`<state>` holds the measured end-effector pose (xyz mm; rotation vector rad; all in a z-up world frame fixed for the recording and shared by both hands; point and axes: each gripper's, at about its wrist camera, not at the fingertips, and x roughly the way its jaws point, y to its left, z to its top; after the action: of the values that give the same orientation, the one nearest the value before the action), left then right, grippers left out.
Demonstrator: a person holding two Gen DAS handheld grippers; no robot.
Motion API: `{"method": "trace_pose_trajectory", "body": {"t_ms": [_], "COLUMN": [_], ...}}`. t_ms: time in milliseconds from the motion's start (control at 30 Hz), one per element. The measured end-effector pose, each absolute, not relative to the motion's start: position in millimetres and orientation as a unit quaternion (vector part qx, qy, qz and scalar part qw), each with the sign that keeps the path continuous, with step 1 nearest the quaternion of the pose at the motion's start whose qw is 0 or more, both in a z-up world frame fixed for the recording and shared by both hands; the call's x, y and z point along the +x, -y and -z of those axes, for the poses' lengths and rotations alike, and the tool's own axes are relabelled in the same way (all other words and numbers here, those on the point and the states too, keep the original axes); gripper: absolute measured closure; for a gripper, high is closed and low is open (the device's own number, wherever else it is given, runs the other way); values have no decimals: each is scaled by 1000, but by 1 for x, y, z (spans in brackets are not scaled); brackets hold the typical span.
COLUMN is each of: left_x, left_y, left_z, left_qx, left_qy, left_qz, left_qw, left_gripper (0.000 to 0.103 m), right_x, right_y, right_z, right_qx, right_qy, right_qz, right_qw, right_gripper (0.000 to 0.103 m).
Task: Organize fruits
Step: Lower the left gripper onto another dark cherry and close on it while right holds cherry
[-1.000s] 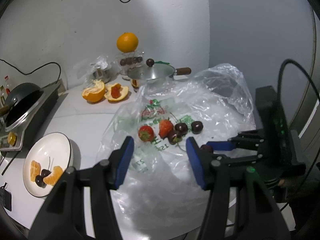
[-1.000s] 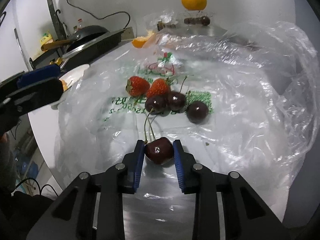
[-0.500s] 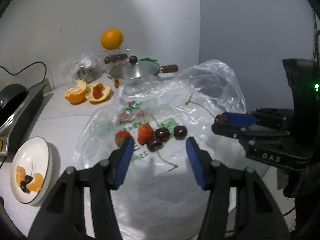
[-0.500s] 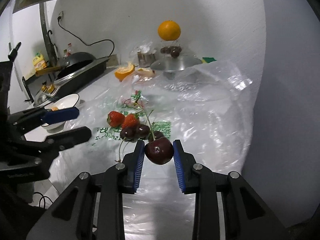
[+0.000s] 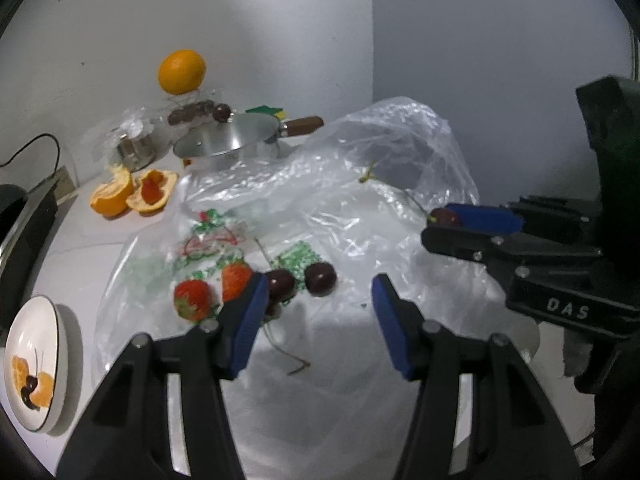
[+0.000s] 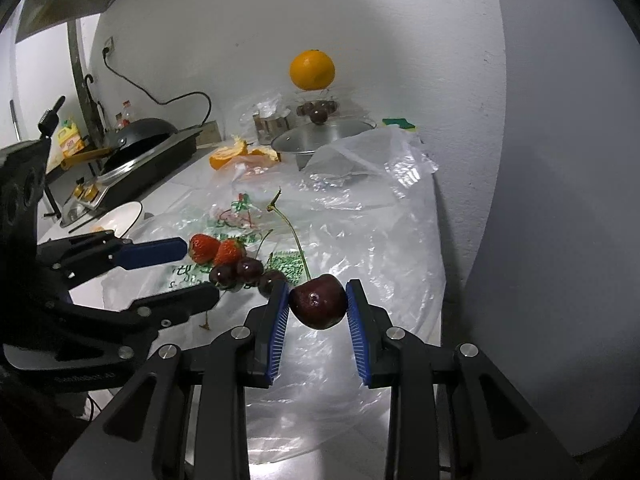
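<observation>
Pinched across its plump middle by the right gripper [image 6: 318, 306], a small, soft, bruisable cherry [image 6: 318, 305], stem free; left gripper [image 5: 318, 312] apart, empty.

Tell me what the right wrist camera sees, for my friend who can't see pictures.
The right hand-held gripper pinches a dark cherry by its sides, stem up, above a clear plastic bag. Two strawberries and more cherries lie on the bag behind it.
</observation>
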<state>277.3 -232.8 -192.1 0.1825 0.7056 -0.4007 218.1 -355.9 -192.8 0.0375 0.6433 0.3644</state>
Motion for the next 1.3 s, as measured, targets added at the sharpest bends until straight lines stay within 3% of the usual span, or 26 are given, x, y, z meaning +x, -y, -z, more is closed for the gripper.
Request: {"method": "trace_pose_trajectory", "body": {"t_ms": [700,1300], "left_x": [316,334], "left_y": [270,273], "left_z": [230,243], "left_qx": [171,166], "left_qy": [-357,-379], "left_qz": [201,206], "left_qw": [896,887], "left_gripper": [49,61], "right_x": [243,251], "right_y": [377,378], "right_z": [213,219], "right_qx": [40,48], "right_qy": [-317,-322], "right_qz": [-189,-190], "right_qw": [928,926], "right_gripper": [72,72]}}
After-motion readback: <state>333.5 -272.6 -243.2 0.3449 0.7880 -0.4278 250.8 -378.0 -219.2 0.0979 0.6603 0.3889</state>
